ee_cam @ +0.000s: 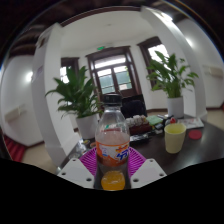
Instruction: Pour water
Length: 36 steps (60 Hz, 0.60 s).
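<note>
Two fingers of my hand-held gripper (113,168) reach forward with a bottle (113,148) standing upright between them. The pink pads (90,160) on the inner faces sit close against the bottle's lower sides, and I take it that both fingers are pressing on it, so the hand-held gripper is closed on the bottle. It is a clear plastic bottle with a white cap (112,100), a coloured label around the middle and orange drink showing at the bottom; the upper part looks clear.

Beyond the fingers and a little to the right stands a cup (175,136) of pale yellow-green colour, upright on the dark counter (200,150). It is apart from the bottle, not touching it. I cannot tell whether the cup has anything in it. Just past the cup, further along the counter, lie some small things, among them a red one (194,134), too small for me to make out. Between the bottle and the cup, further back, there is a cluster of small objects (140,124) on the counter that I also cannot tell apart.

Behind all this are two leafy green plants in white pots, one on the left (80,95) behind the bottle and one on the right (172,75) behind the cup. Between them, at the back of the room, is a window with a dark frame (112,72), bright with daylight, set in a white wall.
</note>
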Each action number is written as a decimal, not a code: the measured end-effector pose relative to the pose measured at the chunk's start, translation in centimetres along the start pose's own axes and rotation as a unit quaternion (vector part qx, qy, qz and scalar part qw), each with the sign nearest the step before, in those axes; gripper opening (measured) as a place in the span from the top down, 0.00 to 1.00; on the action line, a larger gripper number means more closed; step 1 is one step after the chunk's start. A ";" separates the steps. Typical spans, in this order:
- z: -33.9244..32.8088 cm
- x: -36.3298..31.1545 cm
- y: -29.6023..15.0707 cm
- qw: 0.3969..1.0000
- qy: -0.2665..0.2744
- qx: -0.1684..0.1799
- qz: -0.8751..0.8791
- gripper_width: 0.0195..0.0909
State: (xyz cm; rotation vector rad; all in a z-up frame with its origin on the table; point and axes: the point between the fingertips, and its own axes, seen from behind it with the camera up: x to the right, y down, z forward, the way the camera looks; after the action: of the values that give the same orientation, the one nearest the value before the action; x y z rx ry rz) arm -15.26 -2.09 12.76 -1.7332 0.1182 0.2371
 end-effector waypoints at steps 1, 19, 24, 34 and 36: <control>0.2 0.2 -0.4 1.000 -0.001 0.001 0.017 0.77; 4.3 5.7 -7.2 0.912 -0.026 0.063 0.404 0.77; 4.7 6.8 -8.8 0.852 -0.037 0.085 0.515 0.77; 7.7 9.6 -9.6 0.745 -0.057 0.106 0.656 0.77; 8.3 9.9 -9.5 0.726 -0.061 0.104 0.677 0.77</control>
State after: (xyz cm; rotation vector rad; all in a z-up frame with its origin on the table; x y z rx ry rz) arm -4.40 8.28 18.39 -1.0833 1.2804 1.3431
